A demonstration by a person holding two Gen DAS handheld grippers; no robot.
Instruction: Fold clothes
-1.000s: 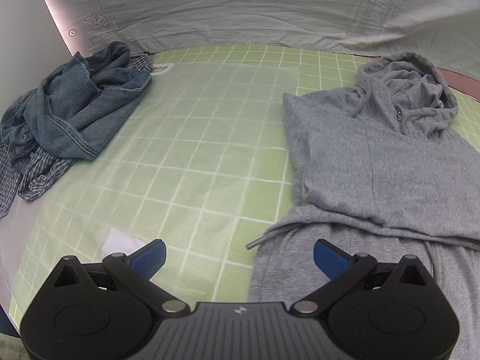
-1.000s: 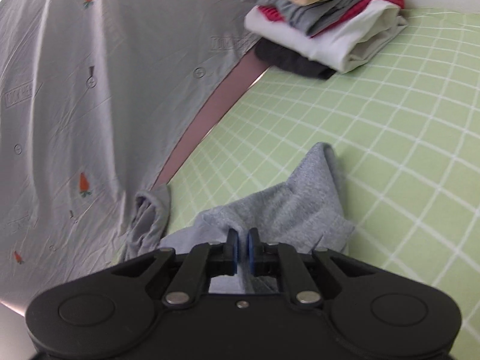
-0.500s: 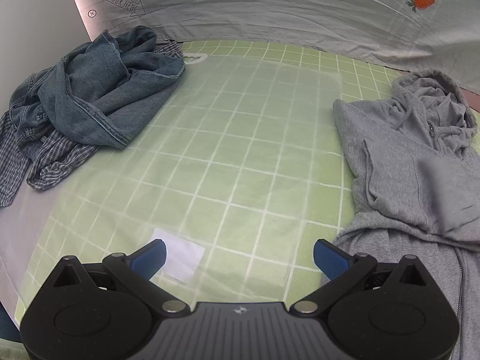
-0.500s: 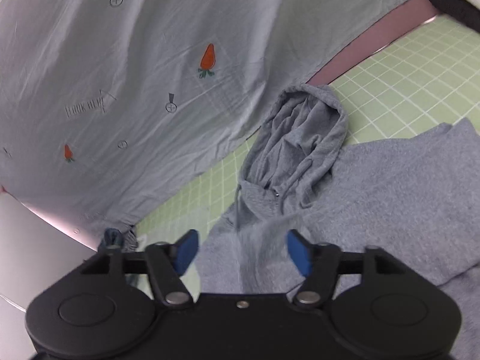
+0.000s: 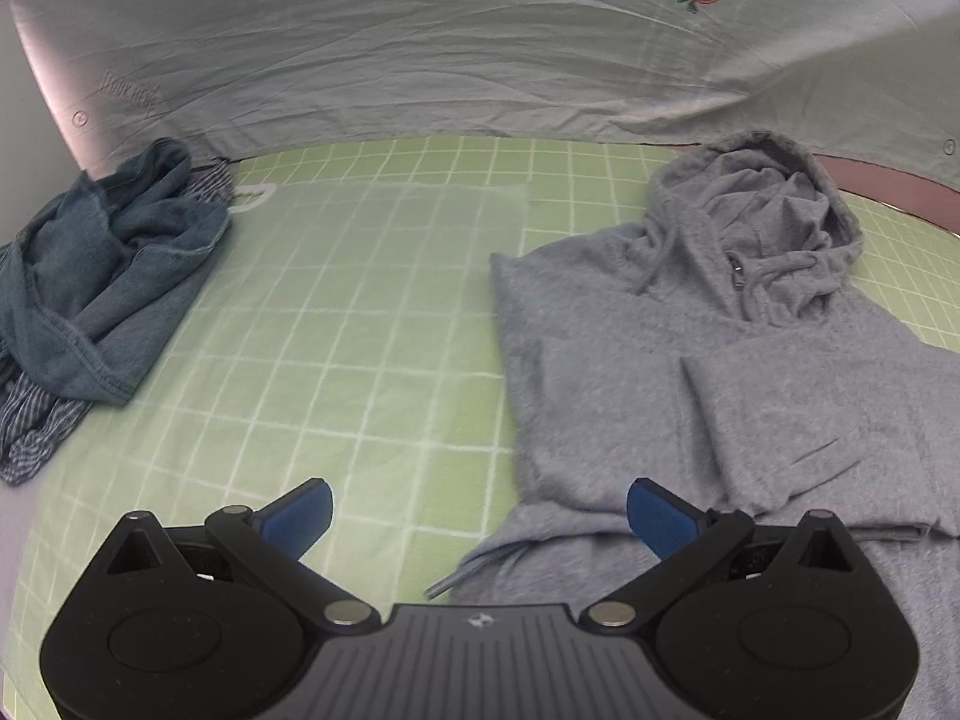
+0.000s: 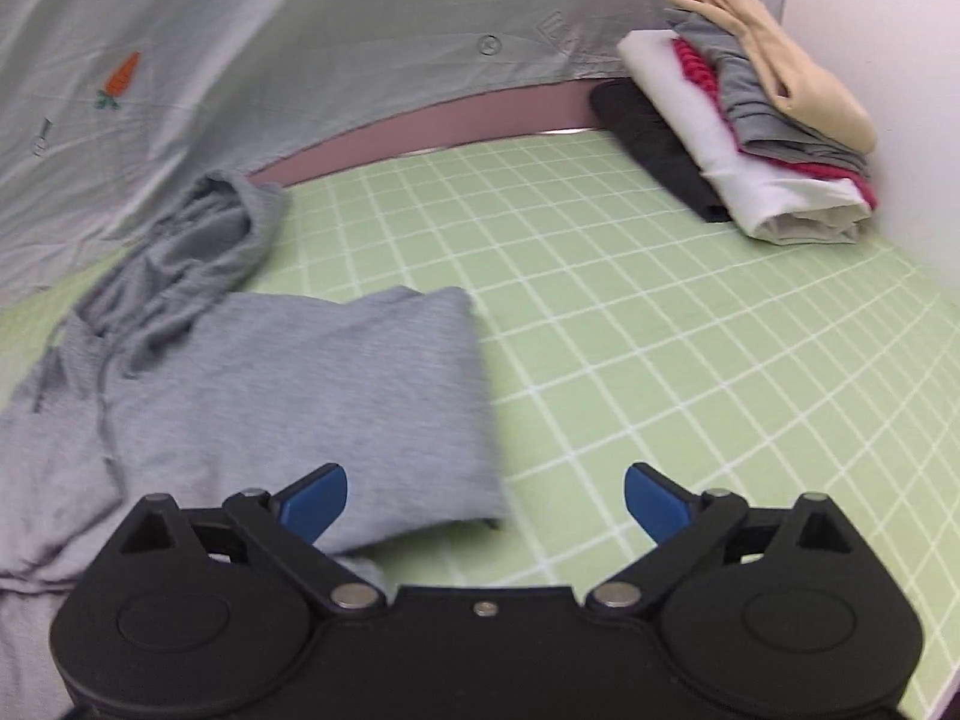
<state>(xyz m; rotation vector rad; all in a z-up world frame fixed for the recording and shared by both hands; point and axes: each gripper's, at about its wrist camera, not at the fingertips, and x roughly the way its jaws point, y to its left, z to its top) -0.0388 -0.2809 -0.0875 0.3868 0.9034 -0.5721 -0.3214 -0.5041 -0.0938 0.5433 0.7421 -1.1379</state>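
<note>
So I'm working on the grey hoodie point(image 5: 690, 372) right now, lying face up on the green checked sheet point(image 5: 372, 312), hood toward the carrot-print cloth point(image 5: 480, 60) at the back and hem running down toward me under both tools. That makes its long axis hood-to-hem, pointing away from me. Both sleeves are looking folded in across the chest already; the right one is lying as a flat panel point(image 6: 360, 384) with a straight outer edge.

My right gripper point(image 6: 486, 495) has just been opening and is now standing spread wide with nothing between the pads, hovering over the sheet just beside that folded panel. My left gripper point(image 5: 480, 513) is also gaping wide and empty, sitting above the lower left edge of the hoodie near a loose drawstring point(image 5: 474, 570).

Handling-wise I'm guessing thick fleece: soft, floppy, a bit heavy, not slippery, nothing fragile except the zipper bunching. I'm thinking the hem corners are the spots to pinch, one per tool, grabbing all layers so the sleeves aren't sliding out when it's lifted toward the hood.

Denim pile point(image 5: 102, 288) is waiting off to the left, finished stack point(image 6: 750, 120) in the far right corner.
</note>
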